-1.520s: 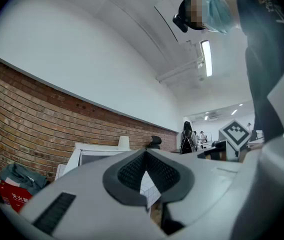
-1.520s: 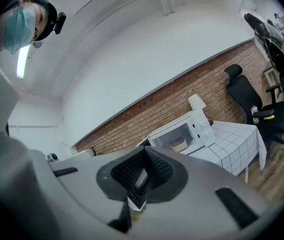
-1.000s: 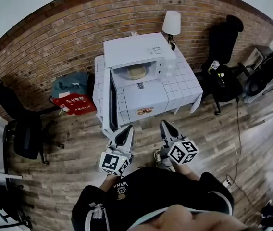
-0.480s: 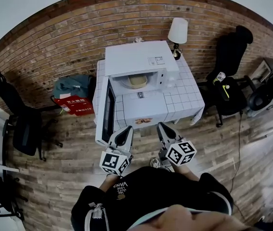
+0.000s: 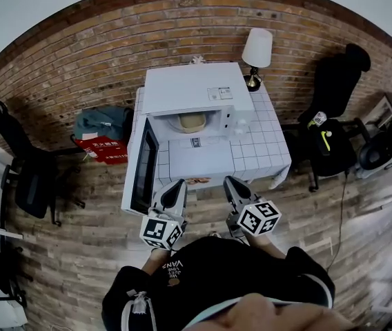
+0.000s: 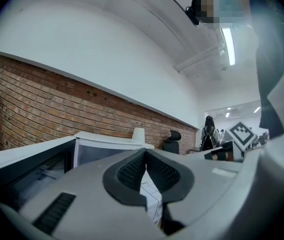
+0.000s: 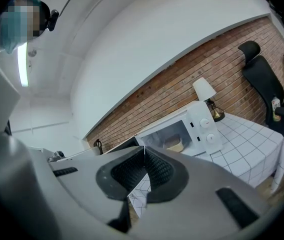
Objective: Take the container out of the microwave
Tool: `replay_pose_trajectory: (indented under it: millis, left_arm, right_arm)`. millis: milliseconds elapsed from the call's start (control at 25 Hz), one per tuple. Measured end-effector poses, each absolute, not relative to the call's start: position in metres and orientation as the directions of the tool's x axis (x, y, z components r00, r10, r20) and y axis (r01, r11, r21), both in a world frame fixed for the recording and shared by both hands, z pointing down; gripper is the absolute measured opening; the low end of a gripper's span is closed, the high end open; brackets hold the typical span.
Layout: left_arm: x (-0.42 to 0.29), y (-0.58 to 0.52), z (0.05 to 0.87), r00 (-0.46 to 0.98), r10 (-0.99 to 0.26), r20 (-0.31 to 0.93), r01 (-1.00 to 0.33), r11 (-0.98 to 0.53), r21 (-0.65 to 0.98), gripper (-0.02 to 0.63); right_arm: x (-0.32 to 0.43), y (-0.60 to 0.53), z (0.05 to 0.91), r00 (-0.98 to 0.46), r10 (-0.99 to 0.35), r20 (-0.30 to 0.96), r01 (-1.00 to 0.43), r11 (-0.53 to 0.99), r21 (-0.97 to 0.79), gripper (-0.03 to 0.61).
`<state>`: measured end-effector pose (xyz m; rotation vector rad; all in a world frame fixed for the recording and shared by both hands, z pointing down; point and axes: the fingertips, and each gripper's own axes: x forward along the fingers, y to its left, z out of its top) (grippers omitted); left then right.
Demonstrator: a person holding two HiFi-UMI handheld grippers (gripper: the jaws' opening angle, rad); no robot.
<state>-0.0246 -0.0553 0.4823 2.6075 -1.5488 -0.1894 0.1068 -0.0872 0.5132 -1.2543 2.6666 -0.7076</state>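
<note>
A white microwave (image 5: 194, 95) stands on a table with a white checked cloth (image 5: 259, 140), its door (image 5: 139, 171) swung open to the left. Inside sits a beige container (image 5: 190, 122), also seen in the right gripper view as a pale container (image 7: 174, 144) in the open microwave (image 7: 182, 129). My left gripper (image 5: 176, 187) and right gripper (image 5: 229, 183) hover side by side at the table's near edge, both shut and empty. In the left gripper view the left gripper (image 6: 145, 155) points level toward the microwave (image 6: 107, 146); the right gripper (image 7: 143, 153) does likewise.
A table lamp (image 5: 258, 50) stands at the back right of the table. Black office chairs stand left (image 5: 27, 178) and right (image 5: 330, 116). A teal bag (image 5: 103, 124) and a red bag (image 5: 108, 149) lie on the wooden floor by the brick wall.
The person has stepped nearer the table, bringing both shut grippers up to its front edge. The open door now hangs closer to the left gripper.
</note>
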Motion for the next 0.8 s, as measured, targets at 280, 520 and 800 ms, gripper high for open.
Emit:
replay_pose_trajectory:
  millis: [280,520,800]
  left_arm:
    - [-0.009,-0.075,0.491,0.426,-0.904,-0.044,-0.889,-0.427,0.167,0.011]
    - [-0.007,-0.091,0.497,0.392,-0.919,-0.029,-0.900,-0.390,0.194,0.011]
    - [-0.012,-0.126,0.502,0.399,-0.917,-0.020,-0.896,-0.395,0.202,0.011]
  right_arm:
    - [0.123,-0.110,0.522,-0.699,-0.707,0.109,-0.656,0.574,-0.490,0.005]
    - [0.137,-0.132,0.519,-0.673,-0.735,0.081,-0.668,0.557,-0.493,0.005]
    - [0.133,-0.162,0.524,-0.663,-0.743,0.091,-0.676,0.541,-0.501,0.005]
